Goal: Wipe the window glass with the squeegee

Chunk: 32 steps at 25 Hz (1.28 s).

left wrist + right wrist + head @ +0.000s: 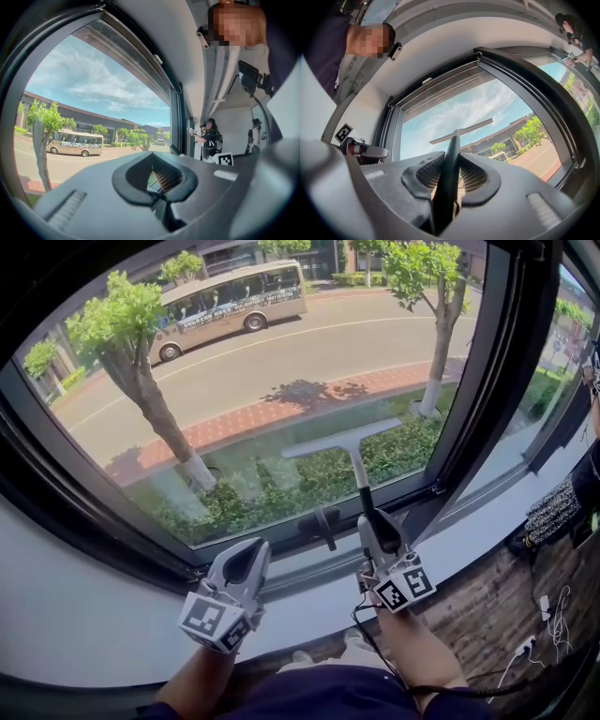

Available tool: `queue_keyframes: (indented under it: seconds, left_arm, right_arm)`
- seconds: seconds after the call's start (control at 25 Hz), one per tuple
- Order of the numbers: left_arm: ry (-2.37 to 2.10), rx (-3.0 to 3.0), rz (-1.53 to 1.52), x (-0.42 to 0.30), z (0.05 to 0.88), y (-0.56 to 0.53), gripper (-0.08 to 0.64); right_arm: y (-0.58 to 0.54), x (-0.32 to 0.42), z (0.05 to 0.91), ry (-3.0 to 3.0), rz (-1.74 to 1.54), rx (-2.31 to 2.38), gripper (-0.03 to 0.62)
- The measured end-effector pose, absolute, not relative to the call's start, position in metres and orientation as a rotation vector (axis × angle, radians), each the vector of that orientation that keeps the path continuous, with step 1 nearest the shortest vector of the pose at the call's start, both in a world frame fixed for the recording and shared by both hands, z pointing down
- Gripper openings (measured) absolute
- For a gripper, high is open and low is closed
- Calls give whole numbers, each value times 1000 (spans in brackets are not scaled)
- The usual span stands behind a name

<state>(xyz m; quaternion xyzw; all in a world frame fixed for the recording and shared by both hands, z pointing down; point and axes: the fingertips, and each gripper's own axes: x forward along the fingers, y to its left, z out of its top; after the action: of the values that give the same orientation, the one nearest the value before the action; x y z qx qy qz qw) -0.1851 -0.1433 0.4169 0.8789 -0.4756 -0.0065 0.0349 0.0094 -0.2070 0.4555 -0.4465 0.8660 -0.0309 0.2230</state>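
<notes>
At the glass (281,362), our right gripper (367,517) pinches the squeegee (342,439) handle, blade against it. Our left gripper (251,551) hovers nearby, jaws pressed together, empty.

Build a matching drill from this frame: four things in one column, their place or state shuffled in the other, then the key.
Things
1. squeegee
2. left gripper
3. right gripper
4. bus

Places or states
A. on the road outside
B. shut on the squeegee's handle
C. blade crosswise, up in front of the window glass
D. jaws together, nothing between them

Pairs: 1-C, 2-D, 3-B, 4-A
</notes>
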Motion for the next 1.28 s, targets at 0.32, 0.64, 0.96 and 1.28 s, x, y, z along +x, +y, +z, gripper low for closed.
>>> queue_keyframes:
  seconds: [0.32,0.64,0.96,1.28]
  left_arm:
    - [-1419,2711,-49,-173,410,-141,3]
    - [-1398,2688,16,-177,432,-134,3]
    - [-1422,2618,59,-183,448,-131,3]
    - [-1406,2622,98,-178,448,-126,3]
  right_arm:
    - [-203,14,470,2399,-140,-1241,103]
    - [-198,13,485,2422,-174,-1250,103]
    - [-192,14,519,2441,-242,-1275,103]
    - [-191,16,542,2450,-278,-1294,103]
